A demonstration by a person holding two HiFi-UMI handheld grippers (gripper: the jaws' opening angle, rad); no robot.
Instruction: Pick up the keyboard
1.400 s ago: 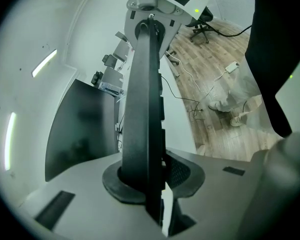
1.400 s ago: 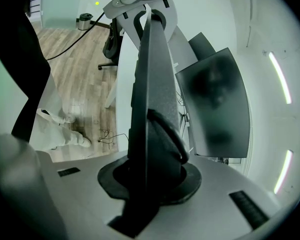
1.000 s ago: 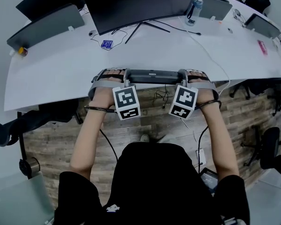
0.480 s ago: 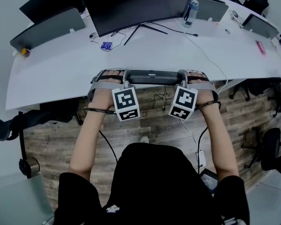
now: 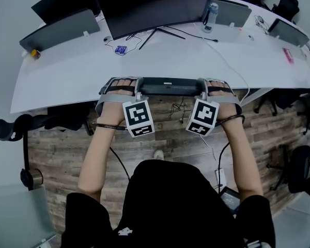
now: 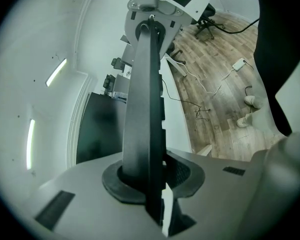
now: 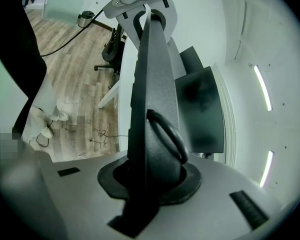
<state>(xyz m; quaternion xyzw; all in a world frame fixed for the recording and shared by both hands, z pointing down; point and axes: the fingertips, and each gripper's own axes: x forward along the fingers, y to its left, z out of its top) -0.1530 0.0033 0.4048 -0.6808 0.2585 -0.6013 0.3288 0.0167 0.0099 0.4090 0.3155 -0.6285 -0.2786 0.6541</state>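
The black keyboard [image 5: 168, 86] hangs level over the front edge of the white desk [image 5: 62, 84], held by its two ends. My left gripper [image 5: 139, 88] is shut on its left end and my right gripper [image 5: 200, 88] on its right end. In the left gripper view the keyboard [image 6: 145, 109] runs edge-on from my left gripper [image 6: 149, 186] up to the other gripper's marker cube. The right gripper view mirrors this: the keyboard [image 7: 155, 84] rises from my right gripper [image 7: 147, 186], with a folded foot showing on its underside.
A large dark monitor [image 5: 155, 6] stands at the back of the desk, with a water bottle [image 5: 211, 13] to its right and a white cable [image 5: 228, 61] trailing to the desk's front edge. Office chairs [image 5: 10, 130] stand at both sides on the wooden floor.
Both grippers have risen a little with the keyboard still held between them, drawing it slightly toward the desk's front edge. Neither grip has changed.
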